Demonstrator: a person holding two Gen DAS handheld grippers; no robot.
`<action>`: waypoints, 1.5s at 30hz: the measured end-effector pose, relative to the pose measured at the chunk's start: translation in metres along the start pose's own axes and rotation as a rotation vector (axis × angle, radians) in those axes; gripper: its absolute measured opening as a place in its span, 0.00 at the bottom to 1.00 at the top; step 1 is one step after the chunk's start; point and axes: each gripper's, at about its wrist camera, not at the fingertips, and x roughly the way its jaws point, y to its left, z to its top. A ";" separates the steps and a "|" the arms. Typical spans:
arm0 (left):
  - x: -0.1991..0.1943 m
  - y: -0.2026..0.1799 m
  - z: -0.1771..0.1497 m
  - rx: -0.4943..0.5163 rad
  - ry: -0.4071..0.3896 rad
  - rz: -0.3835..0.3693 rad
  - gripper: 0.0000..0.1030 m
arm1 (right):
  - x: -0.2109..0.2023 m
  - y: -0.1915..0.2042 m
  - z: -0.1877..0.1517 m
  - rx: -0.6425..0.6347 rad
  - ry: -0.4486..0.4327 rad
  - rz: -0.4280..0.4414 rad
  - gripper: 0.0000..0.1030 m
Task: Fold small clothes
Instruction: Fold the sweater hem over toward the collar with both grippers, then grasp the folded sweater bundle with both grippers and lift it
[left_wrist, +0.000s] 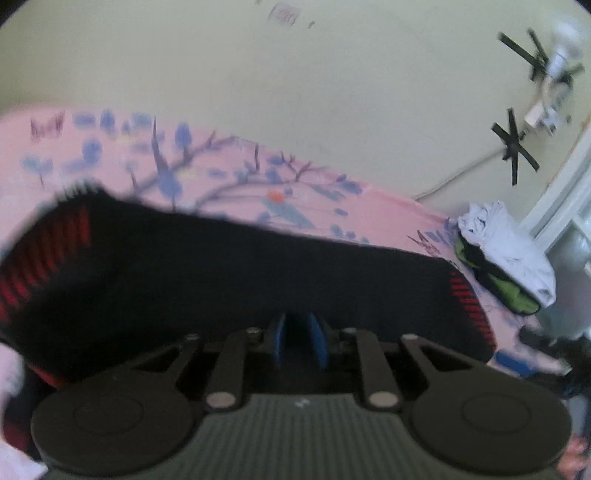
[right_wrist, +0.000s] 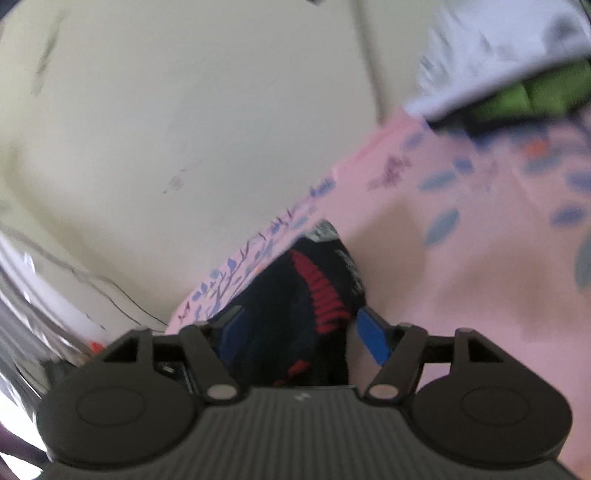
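Pink floral sheet (left_wrist: 384, 210) bears black garment (left_wrist: 221, 273), clothes pile (left_wrist: 506, 254) beside

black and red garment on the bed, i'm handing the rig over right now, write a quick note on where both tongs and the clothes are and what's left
Left tongs: blue pads close together, apparently shut on the near edge of the black garment with red stripes, which is spread wide across the pink floral bedsheet.
Right tongs: pads wide apart, with bunched black and red cloth between them; open, no firm grip visible.
A pile with a white garment over a black and green garment sits at the far end of the bed by the wall.
Done: hard to judge; both views are blurred.
Left: probably finish folding the black garment, then place it by the pile.
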 end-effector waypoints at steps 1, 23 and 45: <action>-0.001 0.001 0.002 -0.016 -0.005 -0.018 0.15 | 0.008 -0.001 0.000 0.013 0.029 -0.005 0.59; -0.103 0.075 -0.006 -0.164 -0.225 -0.073 0.07 | 0.135 0.234 -0.045 -0.516 0.247 0.201 0.33; -0.059 0.100 0.023 -0.072 -0.120 0.236 0.86 | 0.166 0.211 -0.061 -0.443 0.262 0.234 0.44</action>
